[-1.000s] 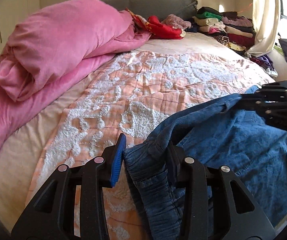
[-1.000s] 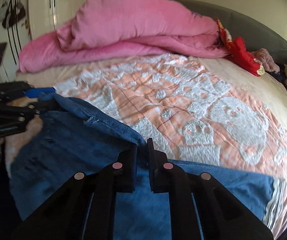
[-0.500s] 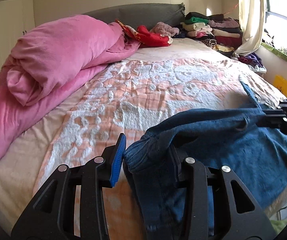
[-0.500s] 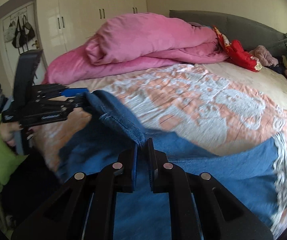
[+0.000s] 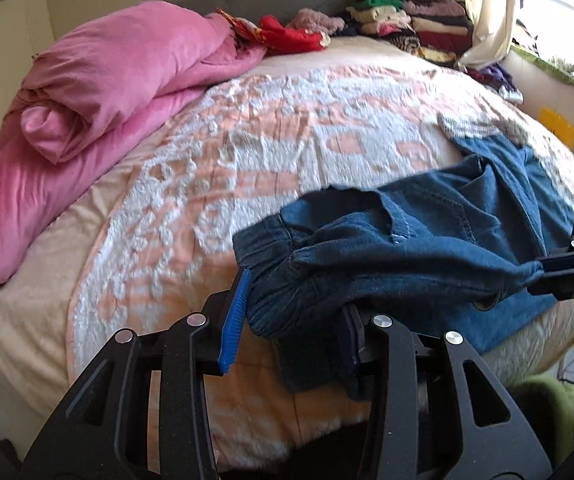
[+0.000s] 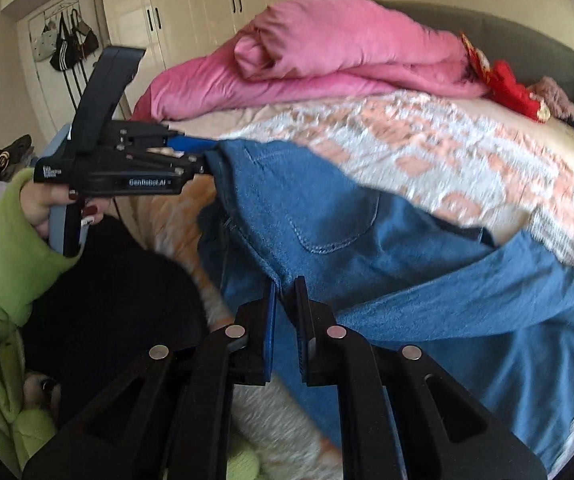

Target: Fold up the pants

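Blue denim pants hang between my two grippers over the near edge of the bed, the legs trailing on the peach and white blanket. My left gripper is shut on the bunched elastic waistband. In the right wrist view my right gripper is shut on the other side of the waist of the pants, and the left gripper shows at the left, held by a hand in a green sleeve. The right gripper shows at the right edge of the left wrist view.
A rolled pink duvet lies along the left side of the bed. Red cloth and stacked folded clothes sit by the grey headboard. White wardrobes and hanging bags stand behind. A curtain and a window are at the right.
Both grippers have pulled back toward the foot of the bed and lifted, dragging the pants with them. The waist is now stretched between them, raised off the blanket.
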### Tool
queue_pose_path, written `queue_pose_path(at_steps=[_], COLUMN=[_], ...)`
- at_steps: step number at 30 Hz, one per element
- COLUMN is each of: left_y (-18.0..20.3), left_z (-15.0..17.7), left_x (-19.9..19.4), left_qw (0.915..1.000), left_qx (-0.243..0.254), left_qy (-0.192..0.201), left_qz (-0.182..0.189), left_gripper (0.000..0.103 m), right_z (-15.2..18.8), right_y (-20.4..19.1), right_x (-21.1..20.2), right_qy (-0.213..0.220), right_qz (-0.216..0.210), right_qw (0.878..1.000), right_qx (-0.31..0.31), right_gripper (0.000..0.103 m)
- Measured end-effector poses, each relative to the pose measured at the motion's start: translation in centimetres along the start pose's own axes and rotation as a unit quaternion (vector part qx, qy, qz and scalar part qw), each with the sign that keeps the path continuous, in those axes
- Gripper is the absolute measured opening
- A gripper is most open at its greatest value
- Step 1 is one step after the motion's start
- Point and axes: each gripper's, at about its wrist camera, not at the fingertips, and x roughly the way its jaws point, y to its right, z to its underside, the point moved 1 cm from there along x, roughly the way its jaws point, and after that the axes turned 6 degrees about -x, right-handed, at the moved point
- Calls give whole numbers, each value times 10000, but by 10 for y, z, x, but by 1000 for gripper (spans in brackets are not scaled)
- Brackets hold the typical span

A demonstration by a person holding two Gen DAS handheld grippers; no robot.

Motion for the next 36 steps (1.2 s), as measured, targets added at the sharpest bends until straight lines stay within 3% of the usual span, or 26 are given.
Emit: queue_pose_path(at_steps=[8, 18, 23, 27, 32, 36], left_y=[-4, -16, -5, 8, 12, 4], left_z=[17, 32, 15, 2, 16, 23], left_x=[15, -21, -32, -18, 14, 17], left_qw=[9984, 9966, 9967, 9968, 9958, 9949], left_qx=[-196, -678, -733, -633, -534, -620], left_qy=[-520, -455, -224, -254, -726, -771], left_qz=[-118, 127, 275, 421, 164, 176], left_gripper=[38, 39, 39, 39, 39, 39], right_z=[17, 22, 24, 28, 31, 21], right_y=[-21, -20, -25, -24, -22, -20], right_x=[17, 21, 23, 25, 22, 6], right_qy=[-322, -389, -425, -465, -552, -272], right_qz=[165, 135, 74, -9, -144, -189], right_qw=[9990, 9989, 9986, 9987, 9983, 9994], right_qx=[-247, -205, -301, -213, -119, -50], right_gripper=[9, 9, 9, 9, 11, 13])
